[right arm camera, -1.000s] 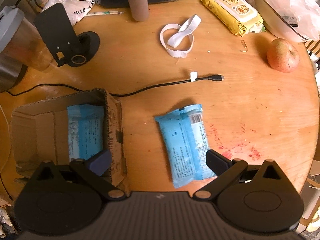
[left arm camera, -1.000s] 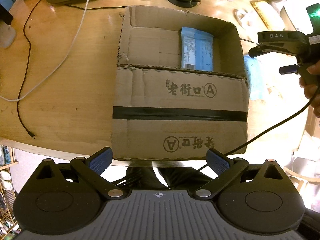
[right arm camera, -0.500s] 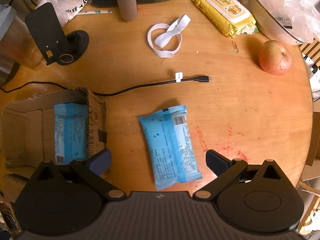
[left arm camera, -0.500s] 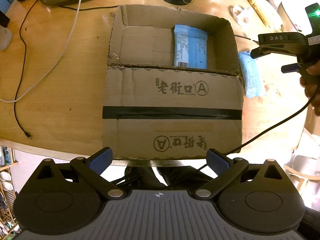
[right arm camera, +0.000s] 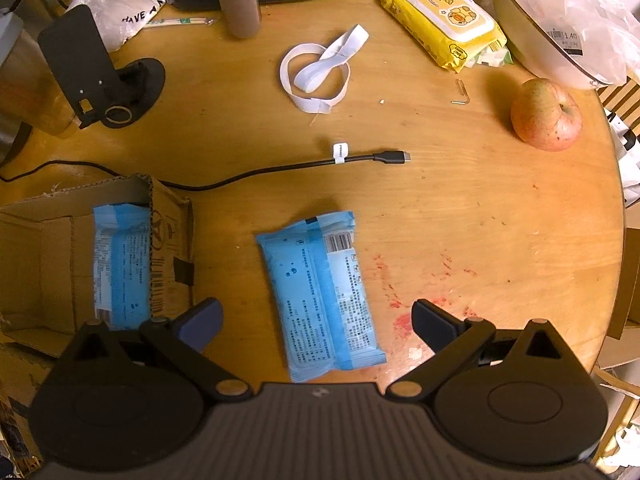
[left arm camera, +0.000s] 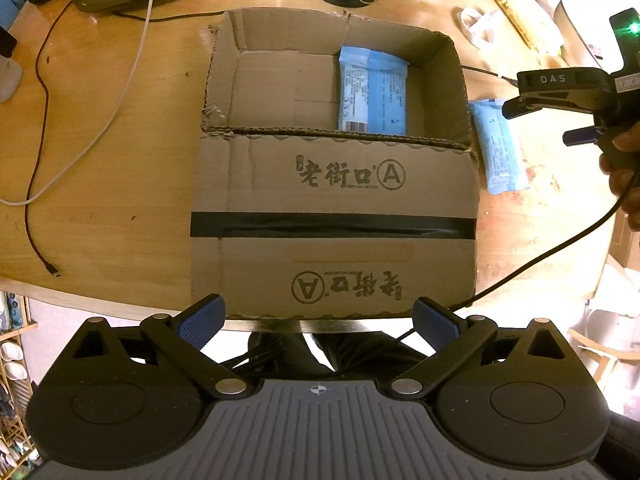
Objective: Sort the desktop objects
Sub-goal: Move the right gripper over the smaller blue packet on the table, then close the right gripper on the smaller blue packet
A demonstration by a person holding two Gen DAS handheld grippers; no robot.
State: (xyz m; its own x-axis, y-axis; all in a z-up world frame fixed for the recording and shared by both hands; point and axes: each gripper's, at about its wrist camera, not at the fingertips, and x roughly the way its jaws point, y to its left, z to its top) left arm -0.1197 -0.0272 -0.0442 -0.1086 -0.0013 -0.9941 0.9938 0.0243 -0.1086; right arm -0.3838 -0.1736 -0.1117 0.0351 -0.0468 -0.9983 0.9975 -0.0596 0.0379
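Blue packet (right arm camera: 320, 292) lies flat on the wooden desk (right arm camera: 460, 208) between the spread fingers of the right tool (right arm camera: 316, 316), which is wide open and has hold of nothing; just to its left stands the cardboard box (right arm camera: 168, 236), with a second blue packet (left arm camera: 372, 92) lying inside against its right wall. Left tool (left arm camera: 318, 322) hangs at the desk's near edge in front of the box, equally wide open and empty. Beyond the loose packet lie a black cable (right arm camera: 288, 168), a white strap (right arm camera: 320, 72), a yellow wipes pack (right arm camera: 444, 20) and an apple (right arm camera: 546, 116).
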